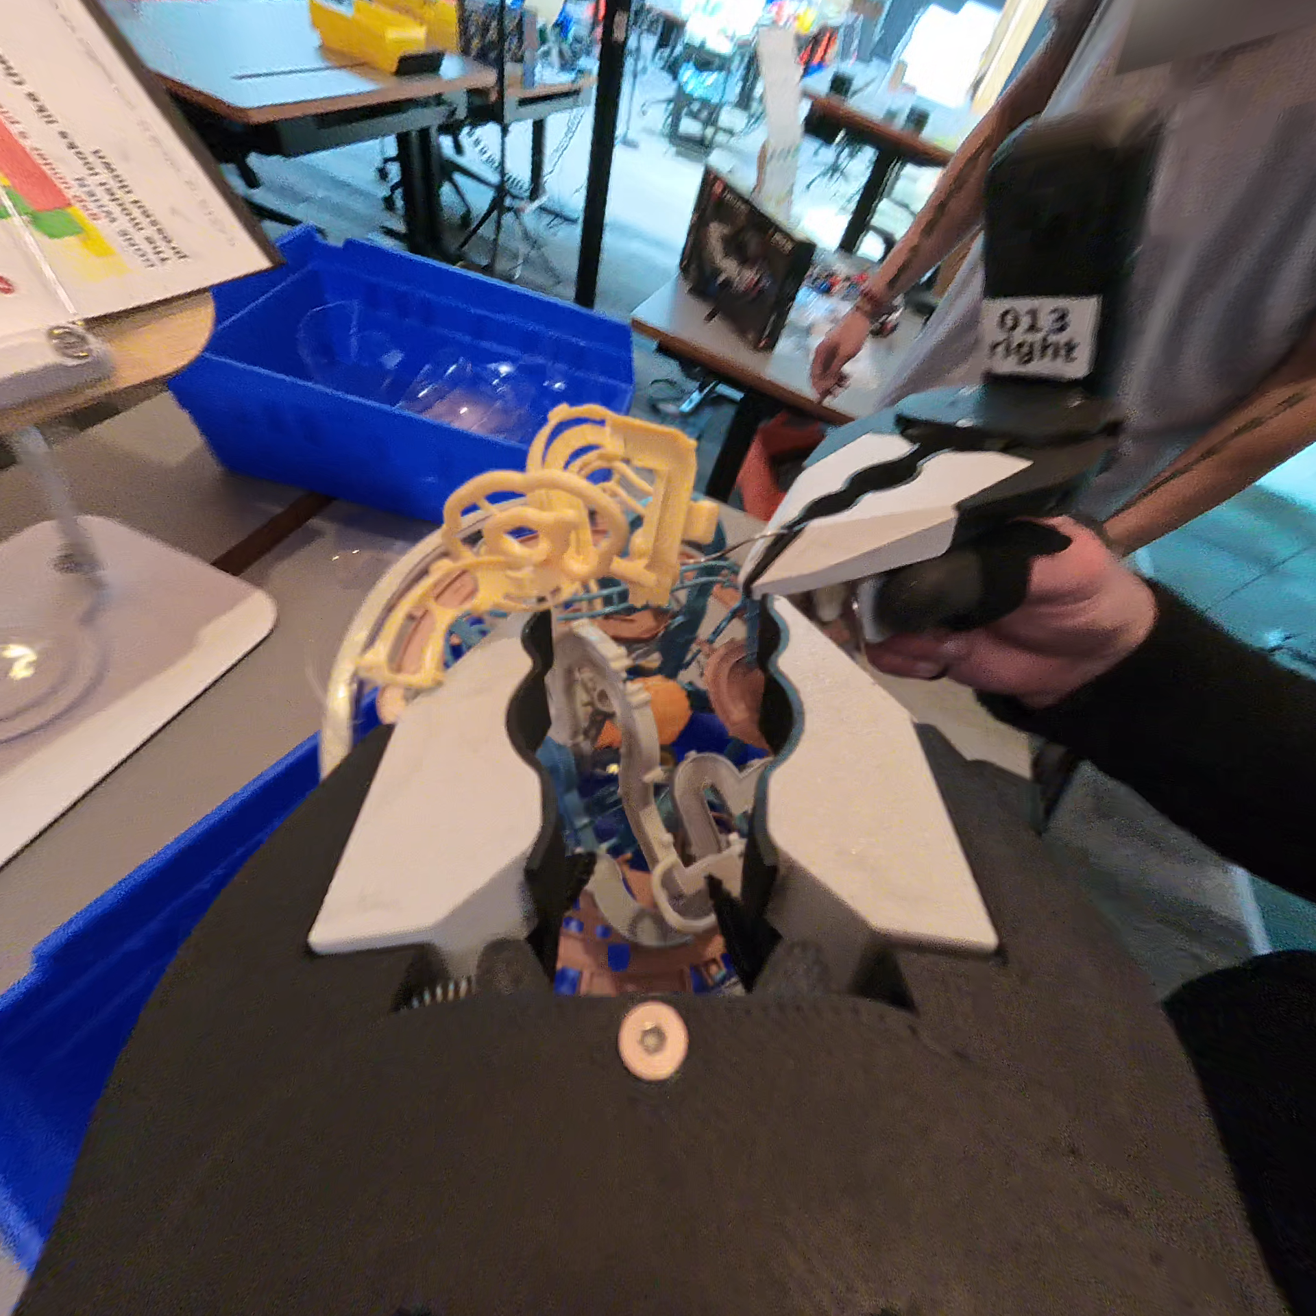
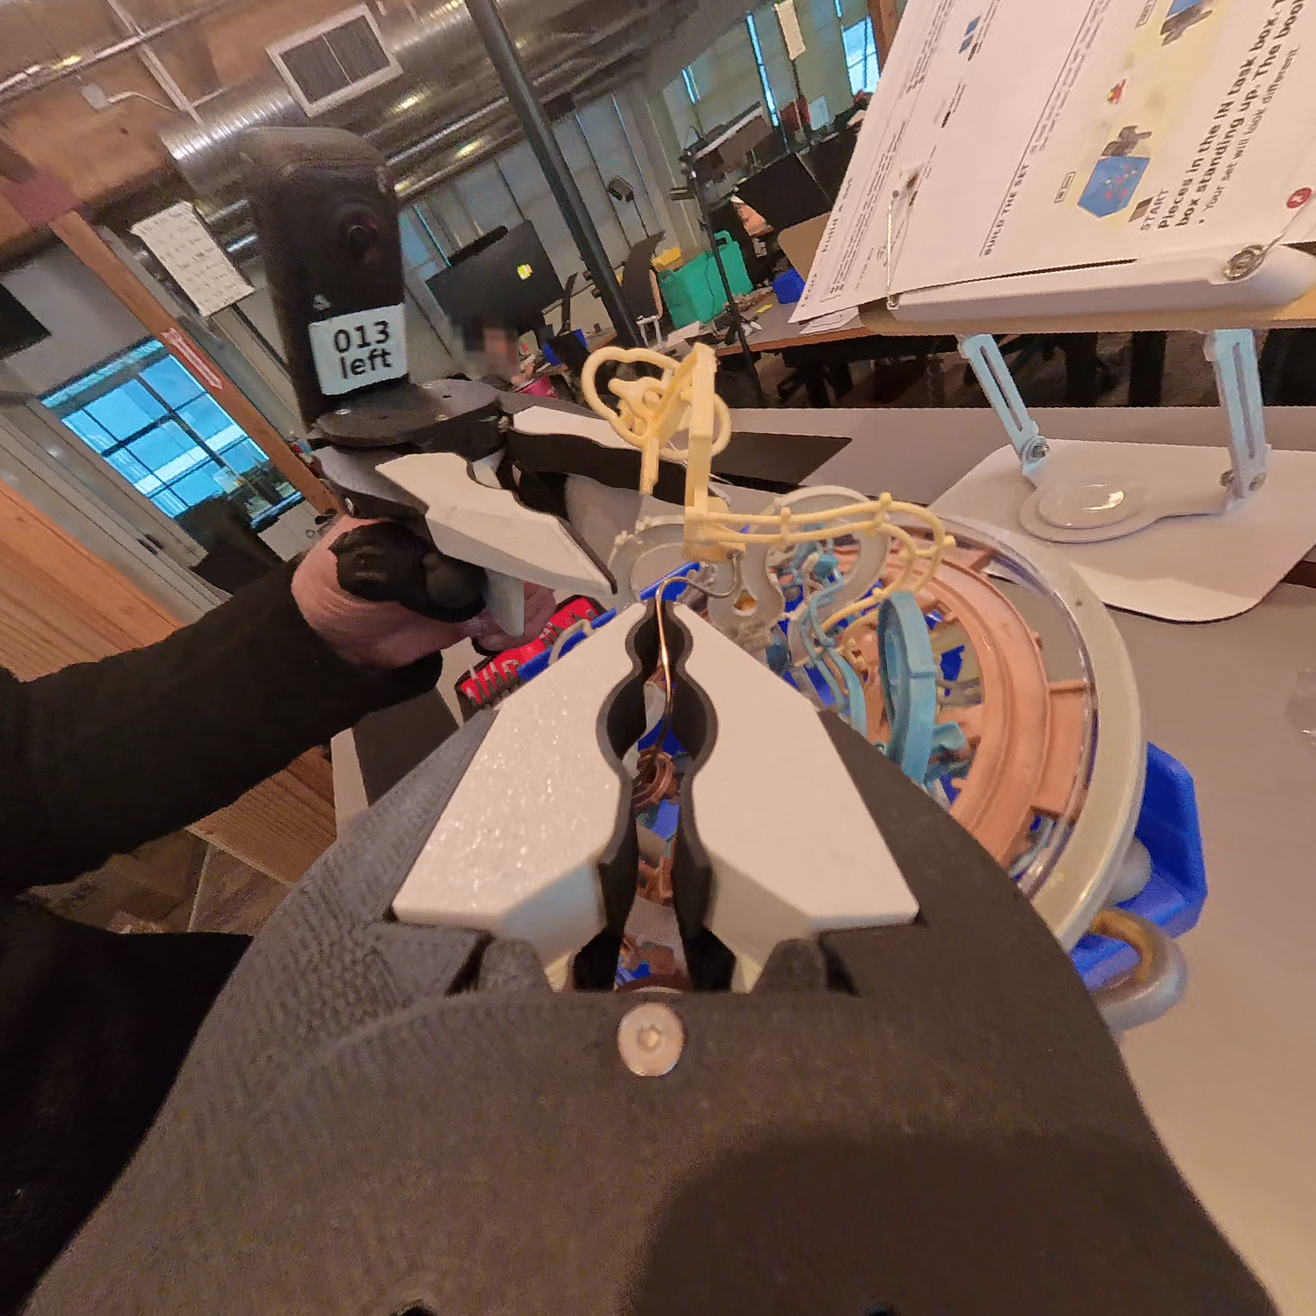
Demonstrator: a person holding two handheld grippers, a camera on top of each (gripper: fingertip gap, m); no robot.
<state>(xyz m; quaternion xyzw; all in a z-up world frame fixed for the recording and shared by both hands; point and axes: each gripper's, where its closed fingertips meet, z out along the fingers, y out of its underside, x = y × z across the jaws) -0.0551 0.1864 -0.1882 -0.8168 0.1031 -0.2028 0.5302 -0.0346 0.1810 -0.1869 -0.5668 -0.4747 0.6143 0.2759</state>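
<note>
Left wrist view. We take the maze ball (image 1: 498,612) as our landmark: a clear half-sphere packed with cream, blue, tan and grey plastic track, sitting at the table's near edge. Our left gripper (image 1: 651,619) hangs right over it, jaws spread wide, with the grey track (image 1: 627,726) and tan pieces showing in the gap between them. We cannot tell if either finger touches the track. The cream track (image 1: 562,527) rises out of the ball's far side. To the ball's right, the right gripper (image 1: 755,580) comes in with its white fingers nearly together, a thin wire (image 1: 740,545) at its tip. A hand (image 1: 1011,627) in a black sleeve holds its grip. Behind the ball stands a blue bin (image 1: 399,370) with clear shells inside. Left of the ball, a white stand (image 1: 142,641) carries an instruction sheet (image 1: 107,157).

Right wrist view. The ball (image 2: 1011,712) lies ahead and right of our right gripper (image 2: 666,612). This gripper is clamped on the wire (image 2: 666,662), which runs up the narrow slot between its fingers and hooks over at the tip, near the grey track (image 2: 655,562). The cream track (image 2: 683,427) towers above the ball. Left of the ball, the left gripper (image 2: 605,570) points in, jaws parted, held by a hand (image 2: 384,605). Right of the ball sits the stand (image 2: 1139,513), with the sheet (image 2: 1068,142) above it.
</note>
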